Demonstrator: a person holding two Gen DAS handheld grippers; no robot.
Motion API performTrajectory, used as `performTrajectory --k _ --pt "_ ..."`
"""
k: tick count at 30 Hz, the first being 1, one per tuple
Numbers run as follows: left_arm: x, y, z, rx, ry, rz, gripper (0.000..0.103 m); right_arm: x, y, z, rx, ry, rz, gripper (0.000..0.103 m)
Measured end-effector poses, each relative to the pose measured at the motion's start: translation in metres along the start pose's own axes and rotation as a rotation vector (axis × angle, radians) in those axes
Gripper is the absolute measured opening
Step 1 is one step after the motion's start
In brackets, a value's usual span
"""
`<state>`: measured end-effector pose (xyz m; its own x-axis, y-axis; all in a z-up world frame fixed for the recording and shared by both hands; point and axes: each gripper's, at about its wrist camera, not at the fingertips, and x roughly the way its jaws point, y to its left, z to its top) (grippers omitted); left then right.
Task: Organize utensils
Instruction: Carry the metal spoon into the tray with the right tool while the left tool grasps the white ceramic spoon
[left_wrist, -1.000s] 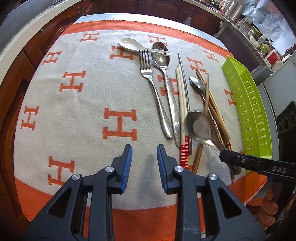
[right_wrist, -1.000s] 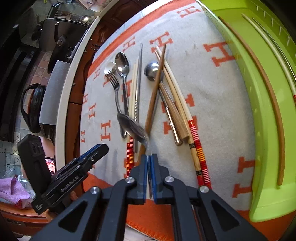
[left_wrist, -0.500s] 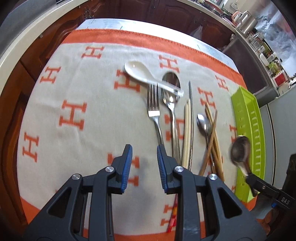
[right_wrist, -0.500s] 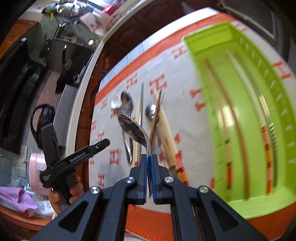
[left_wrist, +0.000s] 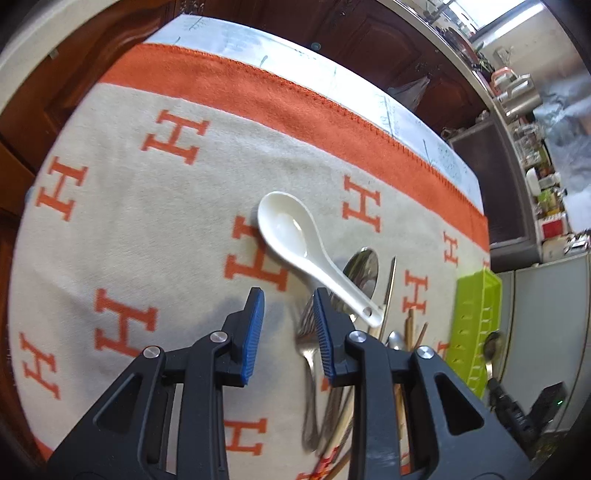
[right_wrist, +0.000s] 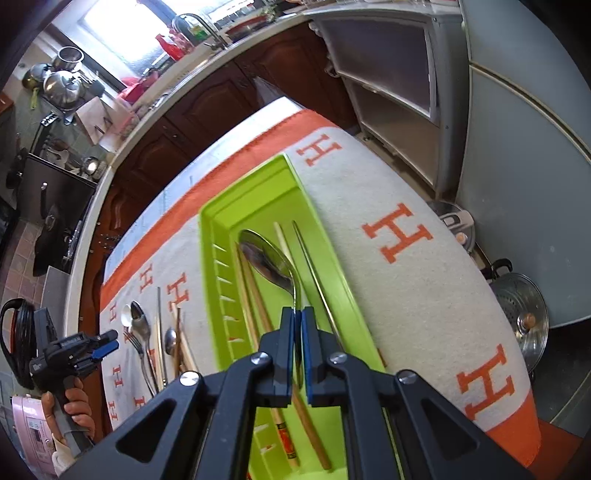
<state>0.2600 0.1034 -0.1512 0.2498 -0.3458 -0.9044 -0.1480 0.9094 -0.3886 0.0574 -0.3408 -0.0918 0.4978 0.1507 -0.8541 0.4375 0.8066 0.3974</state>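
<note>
My right gripper (right_wrist: 298, 318) is shut on the handle of a metal spoon (right_wrist: 266, 258), held over the inside of the green tray (right_wrist: 207, 236). Under the spoon, wooden chopsticks (right_wrist: 255, 310), a white one (right_wrist: 283, 242) and a metal one (right_wrist: 314, 266) lie in the tray. My left gripper (left_wrist: 287, 306) hangs open just above the cloth, beside the handle of a white ceramic spoon (left_wrist: 291, 232). A fork (left_wrist: 308, 354), a large metal spoon (left_wrist: 364, 267) and several chopsticks (left_wrist: 410, 328) lie just right of its fingers. The left gripper (right_wrist: 105, 343) also shows in the right wrist view.
A cream cloth with orange H marks (left_wrist: 147, 221) covers the table. The green tray (left_wrist: 476, 317) sits at its right edge. Dark wooden cabinets (right_wrist: 221, 96) stand behind. A metal steamer pot (right_wrist: 524, 314) sits on the floor beyond the table's right side. A hand (right_wrist: 75, 404) holds the left gripper.
My right gripper has carried the metal spoon from the cloth to over the green tray. My left gripper has moved forward toward the white ceramic spoon and stayed open.
</note>
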Motion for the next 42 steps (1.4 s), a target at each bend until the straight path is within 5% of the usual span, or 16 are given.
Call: performTrajectory --k 10,19,24,42 --pt "0.038 0.013 0.011 -0.157 0.042 -0.125 0.024 0.012 0.0 -0.008 -0.022 0.029 -0.019 0.01" --pt "0.05 0.023 0.01 -0.306 -0.002 -0.232 0.023 0.012 0.004 -0.008 -0.019 0.032 -0.015 0.01" --pt "0.057 0.026 0.006 -0.356 -0.009 -0.228 0.001 0.012 0.004 -0.009 -0.016 0.037 -0.018 0.01" --pt "-0.028 -0.015 -0.007 -0.126 -0.077 -0.188 0.0 0.001 0.013 -0.008 -0.041 0.026 -0.003 0.013"
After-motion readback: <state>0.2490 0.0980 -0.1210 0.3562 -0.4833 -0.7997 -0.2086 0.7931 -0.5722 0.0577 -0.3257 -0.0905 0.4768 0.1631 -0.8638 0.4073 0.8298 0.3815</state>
